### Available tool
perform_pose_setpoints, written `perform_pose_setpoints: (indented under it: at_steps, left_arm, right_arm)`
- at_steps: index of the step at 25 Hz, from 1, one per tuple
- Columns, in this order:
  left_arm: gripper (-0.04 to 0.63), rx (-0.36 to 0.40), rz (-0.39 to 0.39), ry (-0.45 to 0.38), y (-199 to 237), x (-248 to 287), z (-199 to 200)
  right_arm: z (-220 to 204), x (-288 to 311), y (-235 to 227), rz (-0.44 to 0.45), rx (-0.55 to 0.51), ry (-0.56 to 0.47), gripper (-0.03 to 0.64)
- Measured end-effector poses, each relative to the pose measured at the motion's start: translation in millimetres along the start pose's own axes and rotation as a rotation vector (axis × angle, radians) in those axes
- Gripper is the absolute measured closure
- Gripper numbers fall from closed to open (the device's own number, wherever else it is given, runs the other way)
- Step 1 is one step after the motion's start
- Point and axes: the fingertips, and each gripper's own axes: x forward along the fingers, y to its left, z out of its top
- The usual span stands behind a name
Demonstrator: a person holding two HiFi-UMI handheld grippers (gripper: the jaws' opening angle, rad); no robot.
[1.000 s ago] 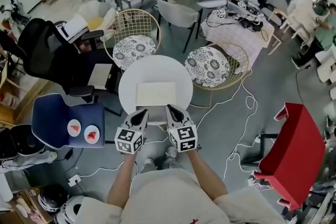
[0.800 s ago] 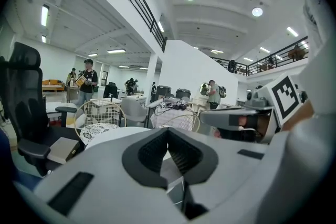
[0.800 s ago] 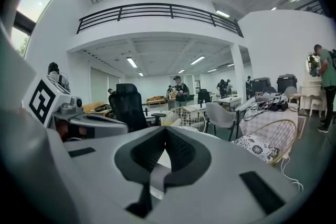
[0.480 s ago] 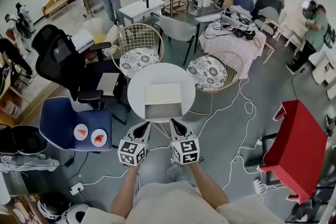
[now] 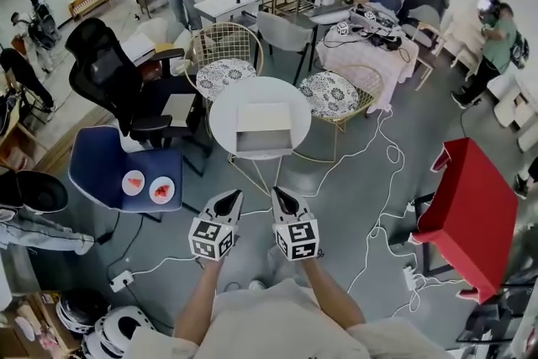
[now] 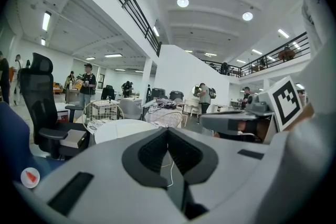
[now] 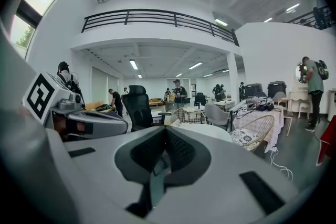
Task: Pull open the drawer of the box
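On the table (image 5: pixel 220 109), the box (image 5: pixel 263 115) drawer (image 5: pixel 263 142) is open; left gripper (image 5: pixel 231 197), right gripper (image 5: pixel 280 194) closed.

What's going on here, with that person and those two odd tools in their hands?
A person stands a little way from a round white table, holding a two-jaw gripper in each hand. The left gripper and the right gripper are both shut and empty, side by side above the floor, pointing toward the table and touching nothing. On the table sits a pale box, and its drawer looks pulled out toward the person.
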Motion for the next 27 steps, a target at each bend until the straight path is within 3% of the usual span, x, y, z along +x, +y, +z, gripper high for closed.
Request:
perform_pose_setpoints:
  at_steps: [16,27]
  left_arm:
    - [0.583,0.017,-0.015,-0.021,-48.4,-32.0,-7.2]
    - [0.583,0.019,-0.014,-0.018,-46.5,-28.4,-7.2]
  right_arm:
    - [0.0,-57.6,17.2,-0.008,-0.027,-0.030,0.601]
    - [-3.6,-57.6,15.1,-0.012,-0.028,-0.026,0.601]
